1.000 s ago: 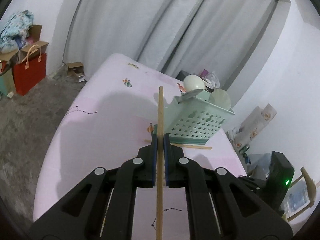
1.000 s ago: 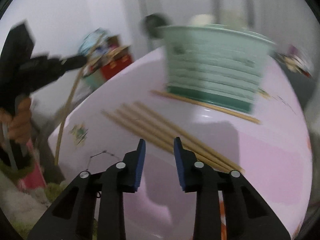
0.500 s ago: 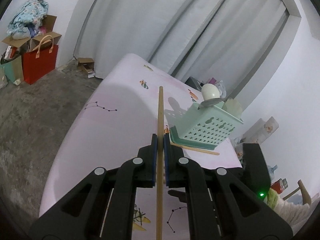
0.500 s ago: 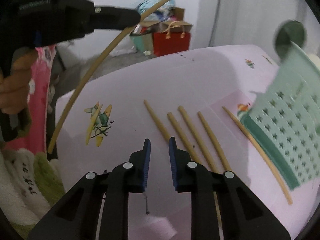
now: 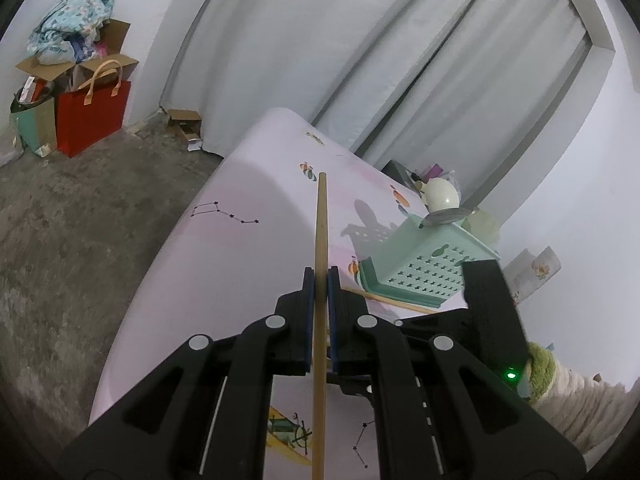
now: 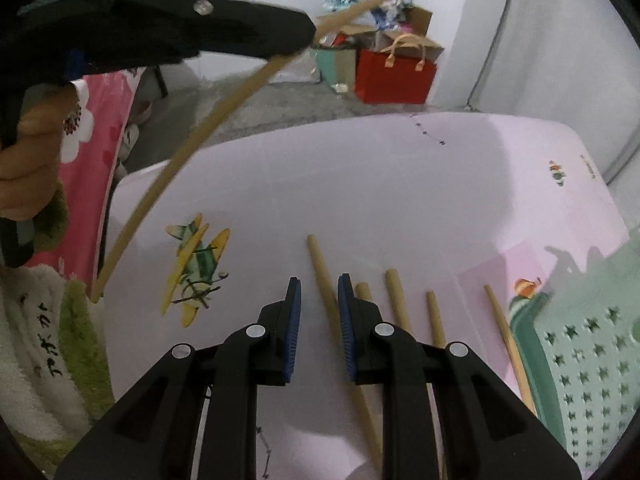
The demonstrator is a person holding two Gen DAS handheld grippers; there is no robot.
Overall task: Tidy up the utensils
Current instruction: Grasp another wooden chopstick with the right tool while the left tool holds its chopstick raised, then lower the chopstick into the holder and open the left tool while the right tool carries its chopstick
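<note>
My left gripper (image 5: 321, 276) is shut on a wooden chopstick (image 5: 321, 224) and holds it in the air above the pink table; that chopstick (image 6: 208, 120) and the left gripper's fingers (image 6: 248, 36) also show in the right wrist view. My right gripper (image 6: 319, 286) is open, low over the table, with its jaws on either side of the leftmost chopstick (image 6: 326, 284) of several lying side by side. A mint green perforated basket (image 5: 432, 264) stands on the table at the right; it also shows in the right wrist view (image 6: 584, 356).
The pink table (image 6: 360, 184) has airplane and constellation prints. The basket holds a white ladle (image 5: 442, 196) and a metal spoon (image 5: 448, 216). One chopstick (image 5: 384, 300) lies against the basket's base. A red bag (image 5: 90, 116) and boxes stand on the floor.
My right gripper has swung left and come down around the leftmost chopstick on the table. My left gripper has lifted and pulled back a little with its chopstick.
</note>
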